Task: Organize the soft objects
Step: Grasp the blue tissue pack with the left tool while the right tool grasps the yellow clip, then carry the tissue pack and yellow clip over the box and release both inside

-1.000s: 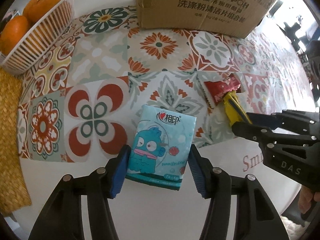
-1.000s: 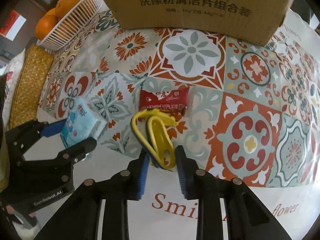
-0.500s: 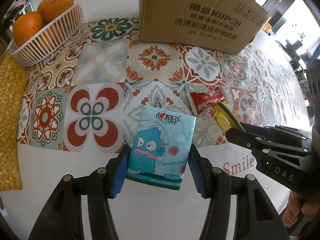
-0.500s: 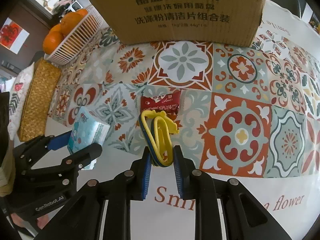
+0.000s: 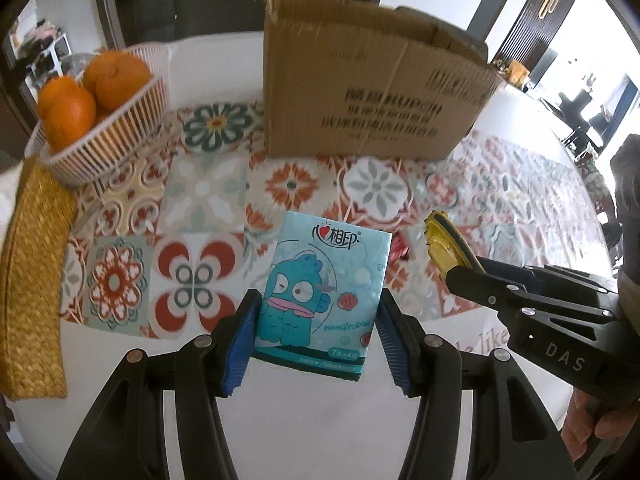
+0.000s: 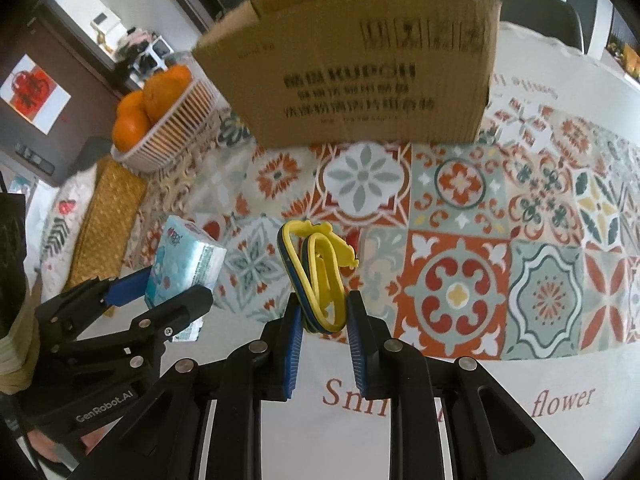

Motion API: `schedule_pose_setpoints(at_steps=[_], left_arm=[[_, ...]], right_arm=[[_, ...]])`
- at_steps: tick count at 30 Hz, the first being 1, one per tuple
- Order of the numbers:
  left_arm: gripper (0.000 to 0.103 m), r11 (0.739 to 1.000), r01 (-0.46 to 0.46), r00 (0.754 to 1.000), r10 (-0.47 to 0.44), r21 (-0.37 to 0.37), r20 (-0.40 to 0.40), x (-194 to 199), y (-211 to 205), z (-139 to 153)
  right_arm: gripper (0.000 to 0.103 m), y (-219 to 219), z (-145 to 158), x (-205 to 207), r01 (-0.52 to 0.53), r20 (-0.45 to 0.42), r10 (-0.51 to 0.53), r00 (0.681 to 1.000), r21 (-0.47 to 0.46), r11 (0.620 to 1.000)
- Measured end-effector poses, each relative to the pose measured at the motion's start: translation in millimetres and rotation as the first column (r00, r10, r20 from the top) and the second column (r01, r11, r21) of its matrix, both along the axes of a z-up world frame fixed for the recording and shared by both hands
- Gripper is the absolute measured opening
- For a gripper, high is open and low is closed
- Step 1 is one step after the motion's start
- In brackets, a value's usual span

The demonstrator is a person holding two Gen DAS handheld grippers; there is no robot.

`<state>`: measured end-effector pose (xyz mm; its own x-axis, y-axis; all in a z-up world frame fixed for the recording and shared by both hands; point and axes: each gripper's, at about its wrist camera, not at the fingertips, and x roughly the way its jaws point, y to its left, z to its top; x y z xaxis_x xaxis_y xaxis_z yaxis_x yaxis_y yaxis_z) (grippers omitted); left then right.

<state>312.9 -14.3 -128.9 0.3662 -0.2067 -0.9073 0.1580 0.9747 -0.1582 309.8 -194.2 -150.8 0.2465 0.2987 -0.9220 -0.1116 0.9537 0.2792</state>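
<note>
My left gripper [image 5: 318, 334] is shut on a teal tissue pack [image 5: 326, 296] with a blue cartoon fish and holds it above the table. The pack also shows in the right wrist view [image 6: 182, 266]. My right gripper [image 6: 323, 334] is shut on a yellow and blue looped soft object [image 6: 316, 276], lifted off the table; it also shows in the left wrist view [image 5: 444, 246]. An open cardboard box [image 5: 372, 96] stands at the back of the patterned cloth, beyond both grippers. A red packet [image 5: 400, 250] lies on the cloth, mostly hidden behind the tissue pack.
A white basket of oranges [image 5: 100, 120] stands at the back left. A woven yellow mat [image 5: 32, 280] lies along the left edge. The patterned tablecloth [image 6: 460, 248] covers the middle; its white border with lettering [image 6: 440, 396] runs along the near edge.
Both grippers have lifted their objects off the table and tilted up; the box's open top has come into view. The red packet has stayed on the cloth.
</note>
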Motion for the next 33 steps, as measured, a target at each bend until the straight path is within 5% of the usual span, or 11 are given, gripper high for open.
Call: schedule_pose_setpoints(at_steps=[33], left_arm=[[0.056, 0.999, 0.029, 0.952, -0.022, -0.018, 0.306, 60, -26, 118]], right_arm=[[0.023, -18, 121, 46, 0.101, 0.326, -0.12, 0.938, 0.077, 0.992]])
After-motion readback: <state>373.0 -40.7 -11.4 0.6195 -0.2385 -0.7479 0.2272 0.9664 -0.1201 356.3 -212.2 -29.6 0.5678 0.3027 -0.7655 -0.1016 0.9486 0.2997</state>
